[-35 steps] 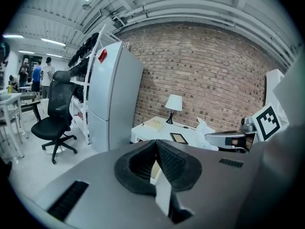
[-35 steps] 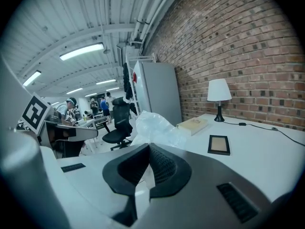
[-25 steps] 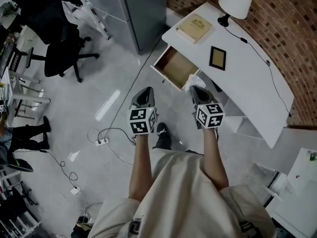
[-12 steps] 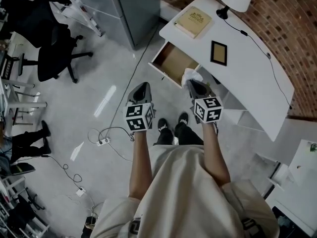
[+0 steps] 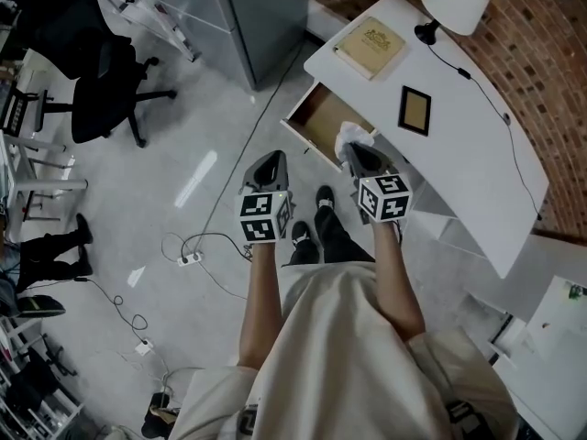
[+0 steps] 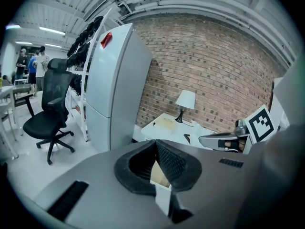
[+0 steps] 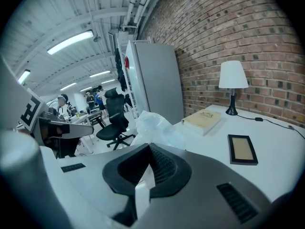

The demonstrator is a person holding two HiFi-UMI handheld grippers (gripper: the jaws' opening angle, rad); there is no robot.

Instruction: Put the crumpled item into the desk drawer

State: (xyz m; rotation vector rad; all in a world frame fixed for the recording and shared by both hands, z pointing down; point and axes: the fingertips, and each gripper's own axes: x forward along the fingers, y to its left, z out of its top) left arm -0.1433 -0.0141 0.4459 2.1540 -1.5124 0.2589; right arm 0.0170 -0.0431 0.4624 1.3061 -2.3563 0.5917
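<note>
While its jaws pinch a crumpled wad of white, translucent plastic (image 7: 153,126), the right gripper (image 7: 148,150) holds that wad in the air over the near right corner of the pulled-out, brown-bottomed desk drawer (image 5: 321,117), just where the drawer's right wall meets the front edge of the long white desk (image 5: 459,149). In the head view the wad (image 5: 352,137) juts past the gripper's tips, and the drawer's brown bottom shows across nearly all its width to the wad's left.

The left gripper (image 5: 271,160) hangs over the pale grey floor (image 5: 183,154), short of the drawer's front panel and well apart from the right one. Its own view shows its jaws (image 6: 155,145) pressed tip to tip with nothing between them.

Open floor lies left of the drawer, crossed by a thin dark cable (image 5: 275,99) that runs past the drawer's left corner. Beyond that stands a tall grey metal cabinet (image 5: 261,16), near the desk's left end.

On the desktop a tan hardcover book (image 5: 371,48) lies at the left end. A small dark-framed picture (image 5: 415,110) lies flat toward the middle. A white-shaded table lamp (image 5: 456,3) stands at the back edge against the red brick wall (image 5: 532,53).

A black office chair (image 5: 101,85) stands far to the left, and a white power strip (image 5: 188,261) lies on the floor left of the person's dark shoes (image 5: 316,218).
</note>
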